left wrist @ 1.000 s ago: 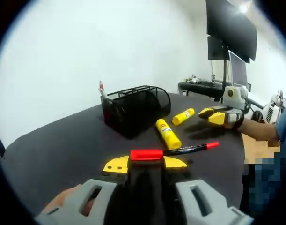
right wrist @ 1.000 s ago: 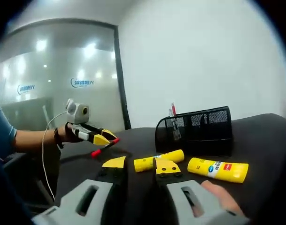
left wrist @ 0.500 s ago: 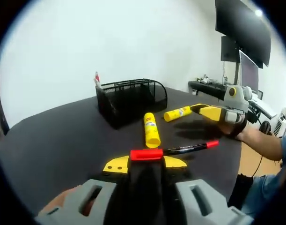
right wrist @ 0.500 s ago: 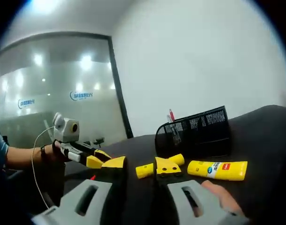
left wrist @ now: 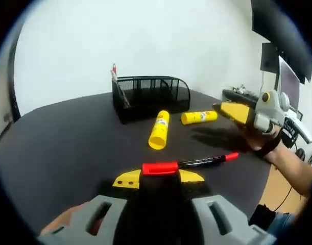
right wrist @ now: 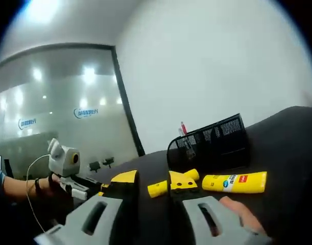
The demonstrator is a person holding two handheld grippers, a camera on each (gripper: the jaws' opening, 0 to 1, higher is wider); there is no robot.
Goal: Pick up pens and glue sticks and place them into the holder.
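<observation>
Left gripper (left wrist: pixel 158 176), jaws clamped on slim red-capped black marker pen (left wrist: pixel 189 164) — light, stiff, slick barrel; held crosswise at cap end, short of black mesh wire holder (left wrist: pixel 150 97). Right gripper (right wrist: pixel 150 182), jaws apart, empty, low, pointing at holder. Yellow plastic glue sticks (left wrist: pixel 159 129) lie in front of holder — rigid, rollable, best grabbed mid-barrel.

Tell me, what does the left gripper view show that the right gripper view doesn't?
Left gripper view: a red-capped marker clamped in the left tongs, dark monitors, and the right tongs at the right, held by a hand. Right gripper view: a glass wall with reflected ceiling lights and a blue logo. Both: the black mesh holder with a red pen standing in it, and two yellow glue sticks lying on the dark table.
</observation>
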